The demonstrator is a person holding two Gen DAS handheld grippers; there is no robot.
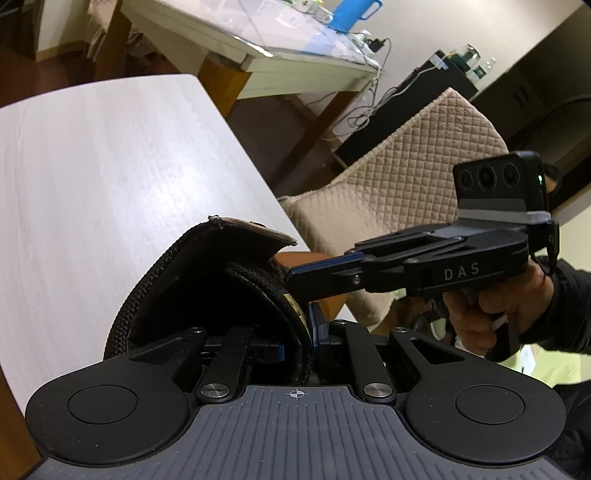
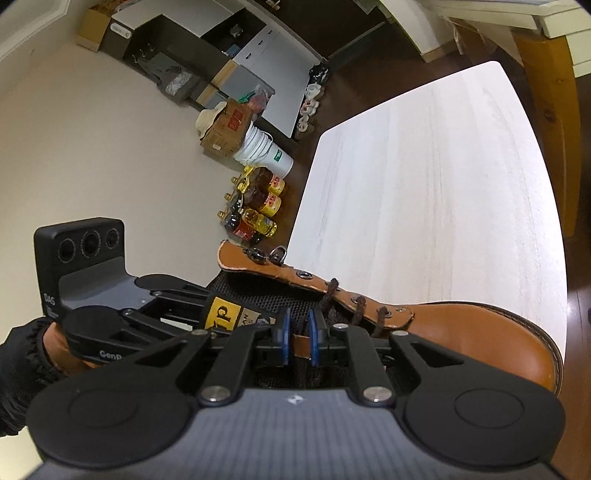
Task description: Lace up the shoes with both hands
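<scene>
Two grippers work the tan boot (image 2: 461, 332): left gripper (image 1: 297, 338) pinches the tongue (image 1: 258, 295) aside; right gripper (image 2: 298, 341), jaws slightly apart, seemingly straddles the flap.

A pale wood-grain table (image 1: 110, 177) fills the left and middle of the left wrist view; in the right wrist view it runs up the right half. Behind it, top centre, stands a white table with orange wooden legs (image 1: 280, 62) carrying a blue jug (image 1: 351, 13). A quilted beige chair cover (image 1: 410, 166) sits centre right. In the right wrist view, a cream wall (image 2: 92, 147) fills the left, with oil bottles (image 2: 258, 206), a white bucket (image 2: 269, 151) and a cardboard box (image 2: 225, 129) on the dark brown floor (image 2: 354, 59).
</scene>
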